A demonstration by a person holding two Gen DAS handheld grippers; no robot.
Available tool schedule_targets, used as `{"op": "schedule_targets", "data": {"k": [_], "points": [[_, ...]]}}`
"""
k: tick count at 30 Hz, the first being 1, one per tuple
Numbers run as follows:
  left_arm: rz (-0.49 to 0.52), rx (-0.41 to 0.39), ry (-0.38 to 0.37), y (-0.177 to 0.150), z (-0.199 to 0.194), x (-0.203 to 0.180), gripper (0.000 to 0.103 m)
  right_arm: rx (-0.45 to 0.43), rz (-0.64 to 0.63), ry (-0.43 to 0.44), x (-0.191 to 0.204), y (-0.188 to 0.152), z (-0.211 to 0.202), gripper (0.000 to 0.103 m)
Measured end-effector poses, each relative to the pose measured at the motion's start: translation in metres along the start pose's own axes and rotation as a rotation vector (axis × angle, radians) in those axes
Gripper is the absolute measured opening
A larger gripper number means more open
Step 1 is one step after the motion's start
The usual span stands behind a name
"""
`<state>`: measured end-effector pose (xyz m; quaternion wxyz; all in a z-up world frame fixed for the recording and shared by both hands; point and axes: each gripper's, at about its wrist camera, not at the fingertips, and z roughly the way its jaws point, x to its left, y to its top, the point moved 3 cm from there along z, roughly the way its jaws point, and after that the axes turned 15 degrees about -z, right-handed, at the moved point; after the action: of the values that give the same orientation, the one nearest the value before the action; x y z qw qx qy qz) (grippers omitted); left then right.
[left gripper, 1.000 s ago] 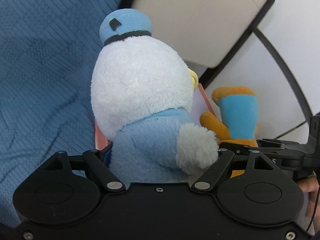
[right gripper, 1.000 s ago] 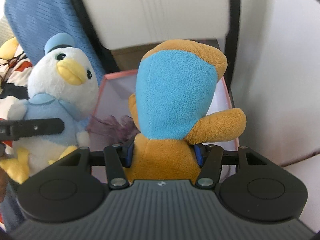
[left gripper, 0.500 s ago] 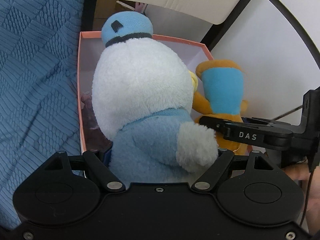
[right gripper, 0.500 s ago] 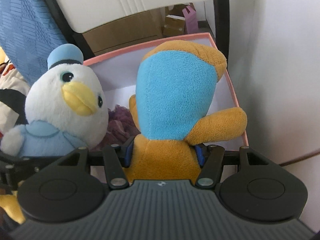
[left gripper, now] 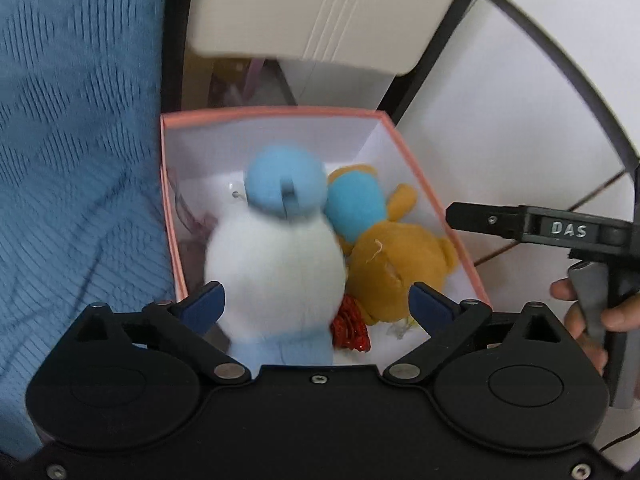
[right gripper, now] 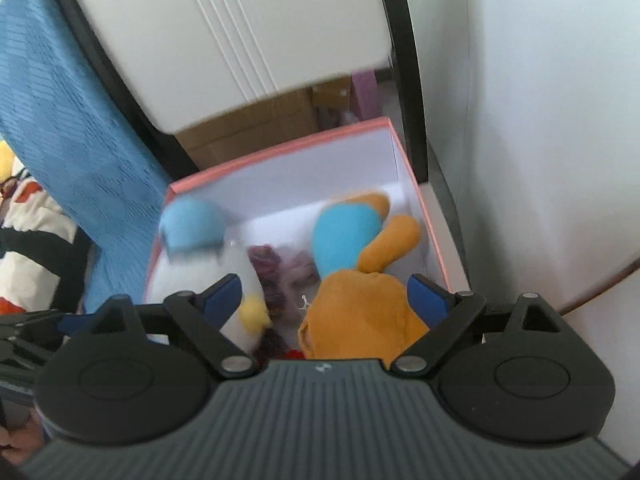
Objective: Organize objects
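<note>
Pink-rimmed box (left gripper: 416, 168) beside blue blanket (left gripper: 80, 160); both grippers' fingers opening, holding nothing.

Both wrist views: aimed steeply downward, close above the pink box (left gripper: 416, 168) (right gripper: 280, 152), shared by both.
</note>
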<state>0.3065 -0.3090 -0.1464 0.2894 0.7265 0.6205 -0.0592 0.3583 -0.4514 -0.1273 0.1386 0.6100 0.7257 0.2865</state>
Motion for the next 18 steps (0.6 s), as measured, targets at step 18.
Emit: {"op": "schedule_targets", "data": {"k": [18], "points": [[0.061,-0.186,-0.129,-0.001,-0.154,-0.001,0.098,-0.190,-0.093,-0.043,0.075,-0.005,-0.154,0.091]]}}
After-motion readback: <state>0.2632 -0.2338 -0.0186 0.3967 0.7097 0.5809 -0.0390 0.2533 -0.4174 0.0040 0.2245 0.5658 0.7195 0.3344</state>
